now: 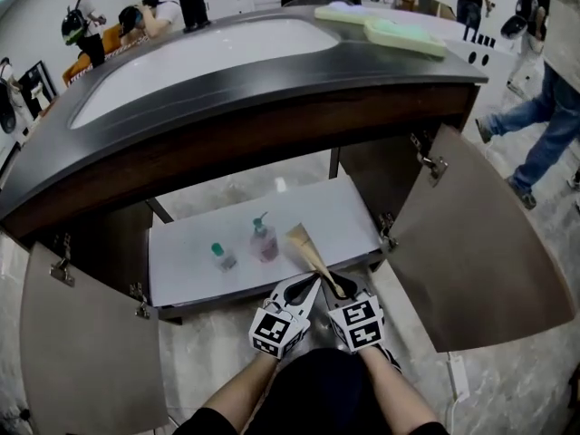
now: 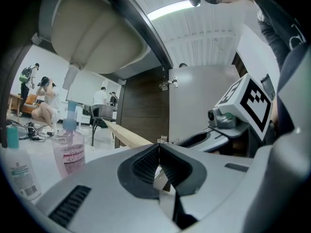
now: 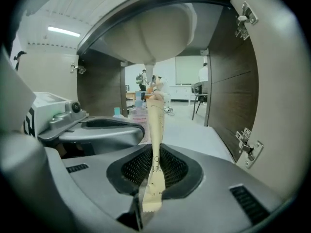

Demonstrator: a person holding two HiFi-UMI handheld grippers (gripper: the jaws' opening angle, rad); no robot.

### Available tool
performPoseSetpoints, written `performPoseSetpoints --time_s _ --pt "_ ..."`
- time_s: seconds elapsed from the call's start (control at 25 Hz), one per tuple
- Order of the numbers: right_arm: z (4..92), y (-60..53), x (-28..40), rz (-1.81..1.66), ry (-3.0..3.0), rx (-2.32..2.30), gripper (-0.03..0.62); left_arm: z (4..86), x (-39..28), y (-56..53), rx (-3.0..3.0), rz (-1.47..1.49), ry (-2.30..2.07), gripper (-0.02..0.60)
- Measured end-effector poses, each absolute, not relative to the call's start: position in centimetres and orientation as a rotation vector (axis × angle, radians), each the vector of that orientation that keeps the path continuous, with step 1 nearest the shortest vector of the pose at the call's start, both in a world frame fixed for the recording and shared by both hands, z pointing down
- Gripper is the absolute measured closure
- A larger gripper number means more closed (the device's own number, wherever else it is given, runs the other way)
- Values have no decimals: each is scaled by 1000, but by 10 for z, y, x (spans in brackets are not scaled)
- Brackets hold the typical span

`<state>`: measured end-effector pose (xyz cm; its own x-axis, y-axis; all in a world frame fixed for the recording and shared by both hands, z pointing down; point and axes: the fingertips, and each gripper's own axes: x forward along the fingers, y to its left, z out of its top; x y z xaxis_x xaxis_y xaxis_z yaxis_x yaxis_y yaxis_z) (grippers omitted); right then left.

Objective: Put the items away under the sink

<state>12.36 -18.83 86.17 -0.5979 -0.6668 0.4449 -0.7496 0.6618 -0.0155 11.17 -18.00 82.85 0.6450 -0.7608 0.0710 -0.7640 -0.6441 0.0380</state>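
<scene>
Right gripper view shows your right gripper (image 3: 153, 178) clenched on the near end of the long tan paper packet (image 3: 156, 120). The packet's length points straight ahead over the white cabinet shelf (image 3: 199, 135). Your left gripper (image 2: 159, 166), closed on nothing, sits just beside it.

Only fragments are legible. On the tan paper packet (image 3: 156, 125), you can read dark print "TO" and, below it, "BR"; the remaining characters are too small or hidden. The labels on the pink pump bottle (image 2: 71, 152) and the teal-capped bottle (image 2: 20, 173) carry fine print that you cannot read.
</scene>
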Motion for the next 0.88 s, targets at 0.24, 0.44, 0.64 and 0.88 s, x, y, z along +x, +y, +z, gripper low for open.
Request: performPoseSetpoints --time_s 0.24,0.44,0.64,0.88 --pt "869 -209 120 292 -2453 1139 531 844 105 -197 2733 53 -1306 574" --pt "877 -226 113 302 -2433 1144 531 856 100 -206 2710 49 -1303 572" --pt "886 -245 107 325 -2408 1167 531 863 95 -217 2698 58 -1292 574" --pt "899 -270 101 355 -2368 1168 531 868 89 -234 2682 55 -1290 574"
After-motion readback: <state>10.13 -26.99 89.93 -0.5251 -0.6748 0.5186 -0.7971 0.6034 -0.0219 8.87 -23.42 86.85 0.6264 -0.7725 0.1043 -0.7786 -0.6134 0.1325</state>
